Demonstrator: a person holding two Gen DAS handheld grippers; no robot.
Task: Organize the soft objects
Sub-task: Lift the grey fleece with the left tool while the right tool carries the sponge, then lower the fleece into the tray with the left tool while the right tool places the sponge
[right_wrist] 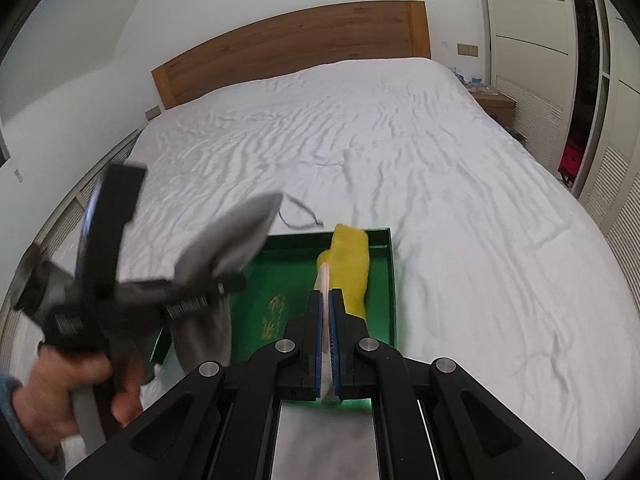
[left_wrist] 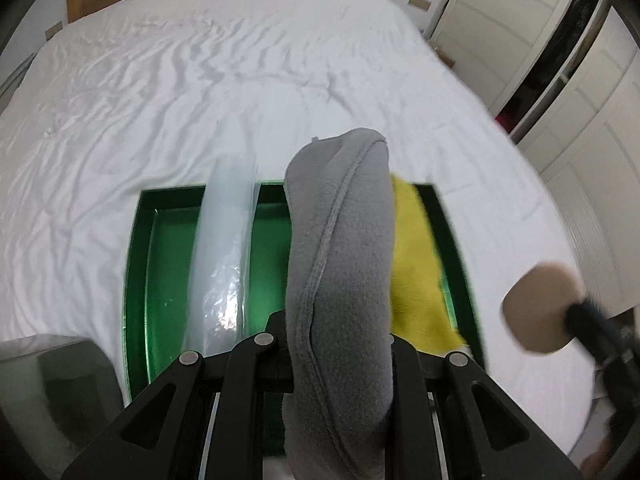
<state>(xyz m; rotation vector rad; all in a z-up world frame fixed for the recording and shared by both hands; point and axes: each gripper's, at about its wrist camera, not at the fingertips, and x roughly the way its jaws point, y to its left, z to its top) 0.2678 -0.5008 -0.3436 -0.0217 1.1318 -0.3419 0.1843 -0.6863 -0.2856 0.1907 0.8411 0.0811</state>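
A green tray [left_wrist: 136, 248] lies on the white bed, also in the right wrist view [right_wrist: 390, 280]. A yellow cloth [left_wrist: 416, 256] lies along its right side, also seen in the right wrist view [right_wrist: 350, 264]. My left gripper [left_wrist: 338, 344] is shut on a grey fleece cloth [left_wrist: 340, 240] and holds it above the tray; a clear plastic strip [left_wrist: 224, 248] hangs beside it. In the right wrist view the left gripper [right_wrist: 224, 280] shows blurred with the grey cloth [right_wrist: 236, 232]. My right gripper [right_wrist: 329, 320] is shut on a thin beige round pad [right_wrist: 325, 280], which the left wrist view [left_wrist: 540, 308] also shows.
The wrinkled white bed [right_wrist: 400, 140] spreads beyond the tray, with a wooden headboard [right_wrist: 296, 44] at the far end. White wardrobe doors [right_wrist: 528, 40] and a bedside table [right_wrist: 496, 104] stand to the right. A thin dark cord [right_wrist: 300, 212] lies on the sheet behind the tray.
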